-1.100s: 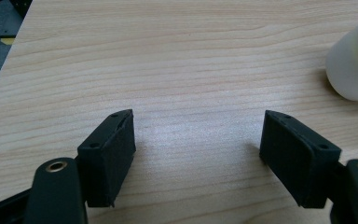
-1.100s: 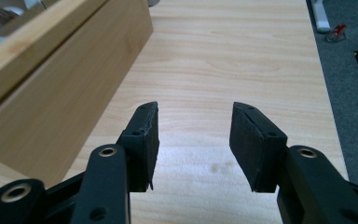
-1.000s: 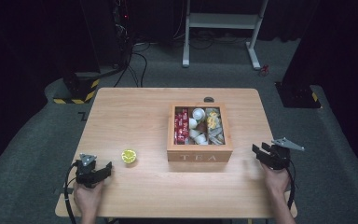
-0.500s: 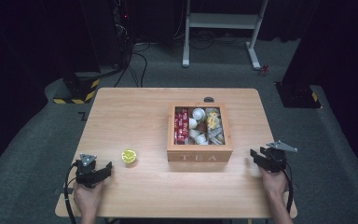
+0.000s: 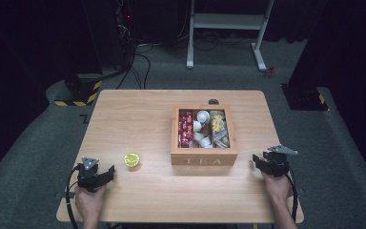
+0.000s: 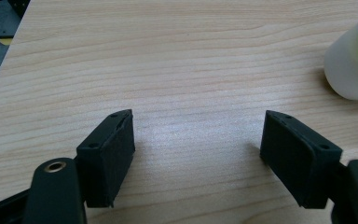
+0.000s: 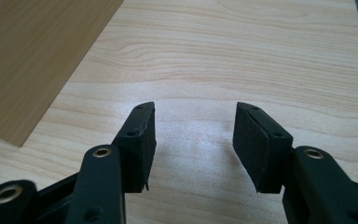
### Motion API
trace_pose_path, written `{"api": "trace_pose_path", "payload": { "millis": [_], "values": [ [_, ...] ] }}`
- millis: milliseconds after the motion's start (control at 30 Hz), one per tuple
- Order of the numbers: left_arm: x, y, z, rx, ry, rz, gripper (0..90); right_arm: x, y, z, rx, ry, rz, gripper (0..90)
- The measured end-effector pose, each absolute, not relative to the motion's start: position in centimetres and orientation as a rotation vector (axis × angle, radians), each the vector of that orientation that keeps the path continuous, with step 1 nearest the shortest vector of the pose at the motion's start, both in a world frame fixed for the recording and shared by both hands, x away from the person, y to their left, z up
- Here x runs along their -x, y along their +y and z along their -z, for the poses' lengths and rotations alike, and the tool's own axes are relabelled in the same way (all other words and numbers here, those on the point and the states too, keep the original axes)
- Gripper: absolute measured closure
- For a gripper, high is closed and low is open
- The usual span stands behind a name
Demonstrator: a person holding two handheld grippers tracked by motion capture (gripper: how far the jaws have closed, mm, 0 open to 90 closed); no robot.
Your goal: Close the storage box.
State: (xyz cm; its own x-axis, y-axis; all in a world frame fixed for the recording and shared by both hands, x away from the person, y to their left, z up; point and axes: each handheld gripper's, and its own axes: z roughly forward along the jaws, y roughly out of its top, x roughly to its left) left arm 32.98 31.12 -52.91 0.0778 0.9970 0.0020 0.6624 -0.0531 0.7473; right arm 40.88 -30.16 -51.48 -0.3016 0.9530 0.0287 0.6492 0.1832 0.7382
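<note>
At the near left corner of the desk: the left claw, in a hand, low over the wood. Stands with jaws apart, with nothing but bare grain in the gap in the left gripper view. Points toward the small pale cup with the yellow-green lid, just ahead and to its right, near but not touching. Cup upright and alone on open wood, at the right edge of the left gripper view, apart from the box.

In the middle: the wooden tea box, open on top, marked TEA on its front wall. Red packets at the left inside, white pods in the centre, yellow and grey pieces at the right.

At the right: the right claw, in the other hand, beside the box's near right corner and clear of it. Jaws just now opening wider, with nothing between them. Box wall off to the left in the right gripper view.

Reads as the approach step, with no grasp begun by either of the 2 claws. Probably the cup first, being nearest the left claw. Next move calls for a short advance to bring the jaws either side of the cup's wall, then a gentle close, to avoid tipping or crushing so light a thing.
</note>
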Motion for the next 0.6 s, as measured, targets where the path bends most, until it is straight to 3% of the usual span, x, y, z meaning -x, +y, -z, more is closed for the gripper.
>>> {"api": "trace_pose_path", "payload": {
  "millis": [433, 600],
  "values": [
    [-32.97, 31.14, 52.90, -1.783, 1.643, -0.739, 26.1, -41.00, -29.37, 52.19, -1.465, 2.034, -0.883, 46.2],
    [-32.97, 31.14, 52.90, -1.786, 1.638, -0.737, 25.7, -40.96, -29.26, 52.20, -1.460, 2.041, -0.878, 40.8]
  ]
}}
